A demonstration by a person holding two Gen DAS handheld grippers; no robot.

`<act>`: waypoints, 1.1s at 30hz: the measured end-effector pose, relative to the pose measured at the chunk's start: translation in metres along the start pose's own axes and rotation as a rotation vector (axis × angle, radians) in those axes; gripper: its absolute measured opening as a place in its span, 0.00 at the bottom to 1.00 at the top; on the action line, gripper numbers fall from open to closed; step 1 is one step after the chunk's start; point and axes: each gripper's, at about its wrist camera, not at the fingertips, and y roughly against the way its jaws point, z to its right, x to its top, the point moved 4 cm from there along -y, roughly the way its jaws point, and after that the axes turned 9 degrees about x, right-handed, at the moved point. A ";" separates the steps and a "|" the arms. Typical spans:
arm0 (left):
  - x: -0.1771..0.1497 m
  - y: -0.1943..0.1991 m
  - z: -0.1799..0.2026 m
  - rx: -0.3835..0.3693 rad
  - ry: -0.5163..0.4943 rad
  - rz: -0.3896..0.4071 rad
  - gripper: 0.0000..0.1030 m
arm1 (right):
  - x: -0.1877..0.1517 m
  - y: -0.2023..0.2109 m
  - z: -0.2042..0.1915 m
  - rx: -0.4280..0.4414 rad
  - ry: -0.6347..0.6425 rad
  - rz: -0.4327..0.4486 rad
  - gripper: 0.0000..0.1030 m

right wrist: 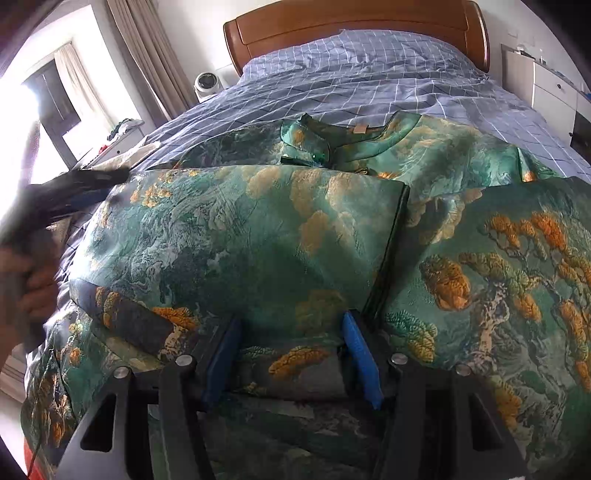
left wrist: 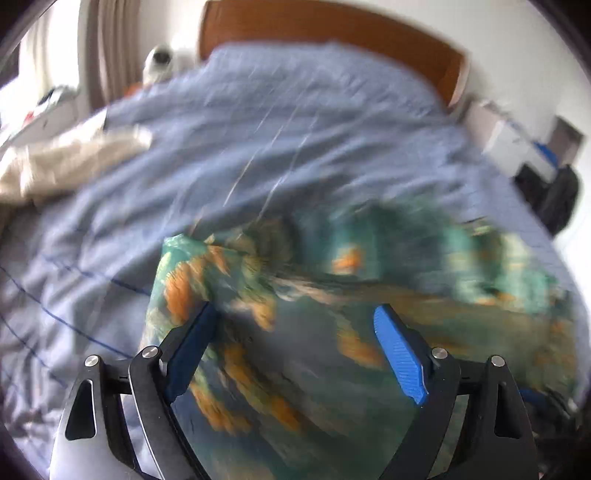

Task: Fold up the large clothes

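A large green garment with orange and gold tree print (right wrist: 266, 236) lies spread on the bed, collar toward the headboard, its left side folded over the middle. It shows blurred in the left wrist view (left wrist: 303, 332). My left gripper (left wrist: 295, 325) is open just above the cloth, holding nothing; it also appears as a dark blurred shape at the left of the right wrist view (right wrist: 66, 195). My right gripper (right wrist: 291, 328) is open with its blue pads (right wrist: 360, 354) resting low on the folded fabric near the front edge.
The bed has a blue checked cover (right wrist: 369, 74) and a wooden headboard (right wrist: 354, 26). A beige cloth (left wrist: 66, 162) lies at the bed's left. A white camera (right wrist: 207, 84) and curtains stand at left, a white cabinet (right wrist: 546, 88) at right.
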 end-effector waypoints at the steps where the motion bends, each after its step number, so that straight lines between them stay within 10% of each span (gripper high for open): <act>1: -0.007 -0.017 -0.006 -0.004 0.013 -0.030 0.88 | -0.001 -0.001 -0.001 0.005 -0.003 0.003 0.56; 14: -0.021 0.009 -0.010 -0.026 0.013 0.035 0.92 | -0.002 -0.004 -0.005 -0.015 0.017 0.030 0.57; 22: -0.117 0.115 -0.009 -0.122 -0.185 0.040 0.93 | -0.006 0.032 -0.011 -0.031 -0.001 0.058 0.58; 33: -0.242 0.185 -0.036 -0.066 -0.342 -0.015 0.95 | -0.194 0.184 -0.012 -0.121 -0.009 -0.139 0.58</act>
